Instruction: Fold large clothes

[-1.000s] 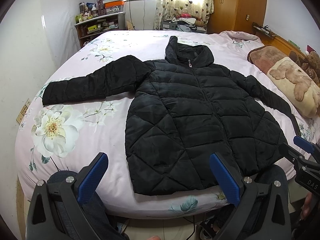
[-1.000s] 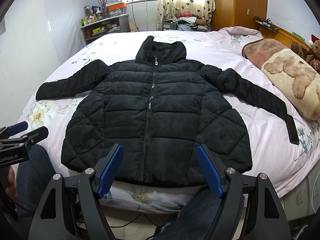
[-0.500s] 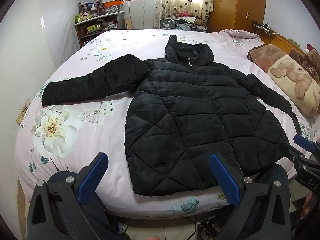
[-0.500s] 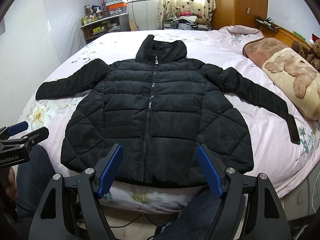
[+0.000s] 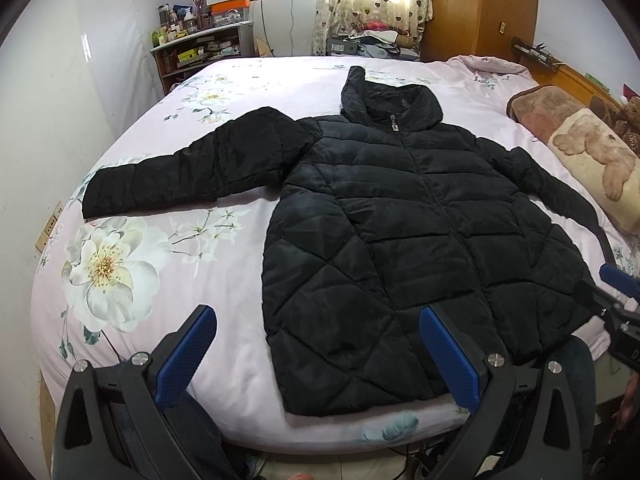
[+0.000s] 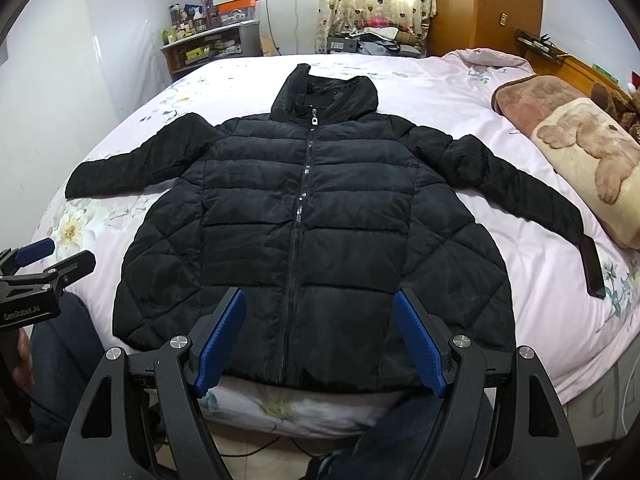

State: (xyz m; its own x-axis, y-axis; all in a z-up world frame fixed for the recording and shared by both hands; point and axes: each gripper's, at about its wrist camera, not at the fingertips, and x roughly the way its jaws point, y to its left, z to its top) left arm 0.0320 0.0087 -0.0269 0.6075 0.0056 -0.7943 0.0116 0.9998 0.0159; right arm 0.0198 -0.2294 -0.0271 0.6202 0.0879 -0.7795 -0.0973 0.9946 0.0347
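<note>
— Across the pink floral bed (image 6: 520,128) lies the black puffer jacket (image 6: 312,232), flat on its back, zipped up, hood pointing to the far side, both sleeves thrown out wide. Nothing folded yet by the look of it.

— And the tongs?

— Left gripper (image 5: 316,360) hangs just off the near edge of the mattress, jaws spread wide, nothing between them. Right gripper (image 6: 320,344) is the same story: wide apart, empty, hovering over the hem close to the zip.

— So what's the danger here?

— Bulk, I'd say. That padded shell looks slippery and springy (puffers love to bounce open), so a pinch that catches only the top layer could peel the front away and leave the back lying there.

— And the sleeves?

— The left sleeve (image 5: 192,168) stretches well out toward the wall side; drag it carelessly and the whole body may skid across the sheet. The right sleeve (image 6: 532,208) ends near the teddy-print pillow (image 6: 588,164), possibly touching it, hard to tell through the fisheye. A sweep there could snag the pillow.
</note>
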